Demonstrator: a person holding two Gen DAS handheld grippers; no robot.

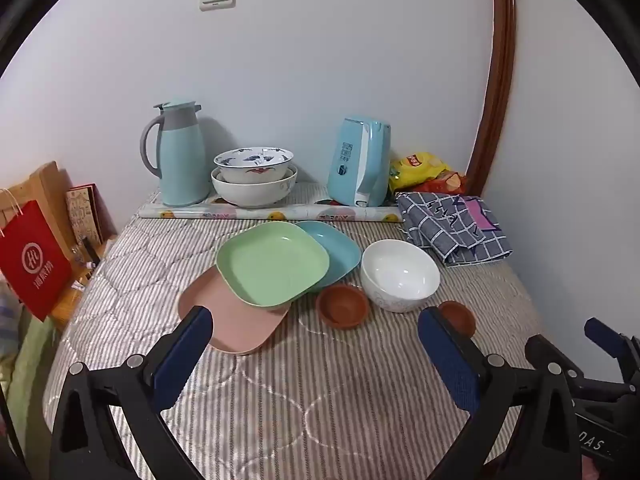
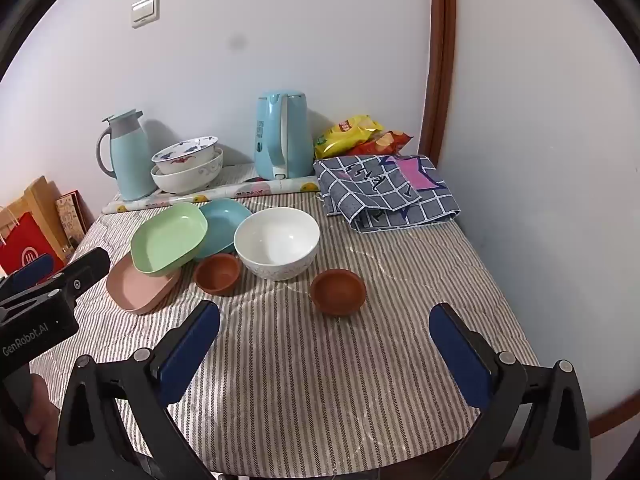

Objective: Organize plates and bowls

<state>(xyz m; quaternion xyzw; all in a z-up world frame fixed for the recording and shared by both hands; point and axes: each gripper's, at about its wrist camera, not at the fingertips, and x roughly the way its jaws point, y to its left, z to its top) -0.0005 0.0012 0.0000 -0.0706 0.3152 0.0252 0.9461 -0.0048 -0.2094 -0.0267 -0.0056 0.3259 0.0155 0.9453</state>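
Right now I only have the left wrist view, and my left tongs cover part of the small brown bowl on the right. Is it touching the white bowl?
Observer: No. In the right wrist view the brown bowl stands apart from the white bowl, with striped cloth showing between them.
Operator: Anything inside it?
Observer: Nothing; its whole inside shows and it is empty.
Operator: And the right tongs?
Observer: The right tongs are open with nothing between them, just short of that bowl.
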